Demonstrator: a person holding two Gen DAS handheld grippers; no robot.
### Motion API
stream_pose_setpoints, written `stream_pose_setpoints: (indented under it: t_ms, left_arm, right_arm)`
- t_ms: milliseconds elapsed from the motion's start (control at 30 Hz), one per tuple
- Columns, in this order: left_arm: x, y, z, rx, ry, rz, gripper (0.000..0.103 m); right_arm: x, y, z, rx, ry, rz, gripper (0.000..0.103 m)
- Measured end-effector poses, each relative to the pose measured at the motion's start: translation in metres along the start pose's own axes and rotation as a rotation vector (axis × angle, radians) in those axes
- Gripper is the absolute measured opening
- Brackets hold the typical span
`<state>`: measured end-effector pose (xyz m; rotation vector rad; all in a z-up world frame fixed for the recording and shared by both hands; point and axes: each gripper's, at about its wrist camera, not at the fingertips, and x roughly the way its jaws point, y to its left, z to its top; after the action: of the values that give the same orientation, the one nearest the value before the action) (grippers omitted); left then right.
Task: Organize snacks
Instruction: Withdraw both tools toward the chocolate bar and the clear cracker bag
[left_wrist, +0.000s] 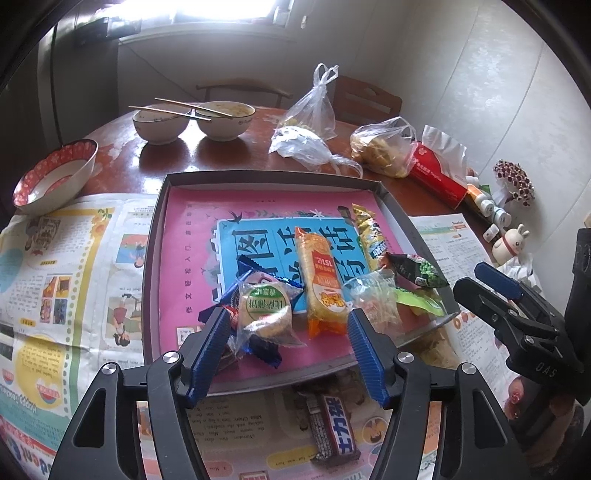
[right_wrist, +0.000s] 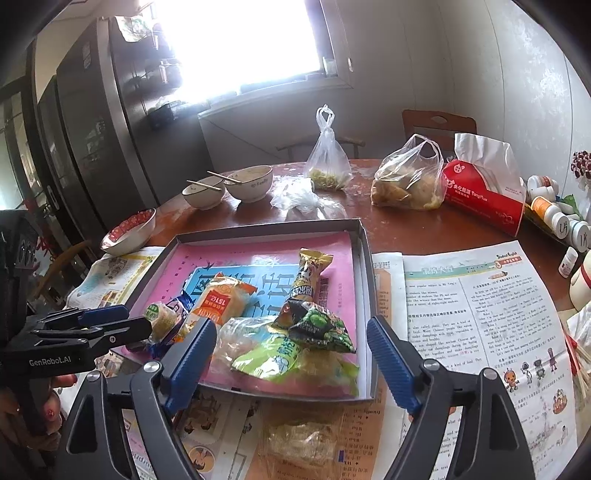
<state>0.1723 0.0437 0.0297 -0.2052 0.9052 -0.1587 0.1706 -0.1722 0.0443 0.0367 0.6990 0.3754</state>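
A round wooden table (left_wrist: 229, 155) carries spread newspapers (left_wrist: 66, 258), three bowls (left_wrist: 160, 123), tied plastic bags (left_wrist: 384, 147), a red tissue pack (left_wrist: 439, 173) and small bottles (left_wrist: 491, 208).

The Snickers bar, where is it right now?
In the left wrist view, the Snickers bar lies on the newspaper just outside the tray's near edge, low in the picture between the left gripper's fingers.

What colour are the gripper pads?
Blue, with ribs; the left wrist view shows the pads best.
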Motion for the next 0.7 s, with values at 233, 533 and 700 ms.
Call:
stream_pose_setpoints:
  t_ms: [233,533,700]
  left_arm:
    - [-0.003,-0.003,-0.006,0.001,0.001,-0.001,0.068]
    - [-0.005,-0.005,-0.023,0.005,0.025,-0.002,0.068]
    - [-0.004,-0.008,-0.030,0.015,0.036,-0.008,0.068]
  right_arm:
    - [-0.006,-0.002,-0.007,0.002,-0.001,0.004,0.084]
    - [-0.009,-0.008,-0.021,0.010,0.018,0.003,0.084]
    - [-0.009,-0.008,-0.029,0.005,0.030,0.003,0.084]
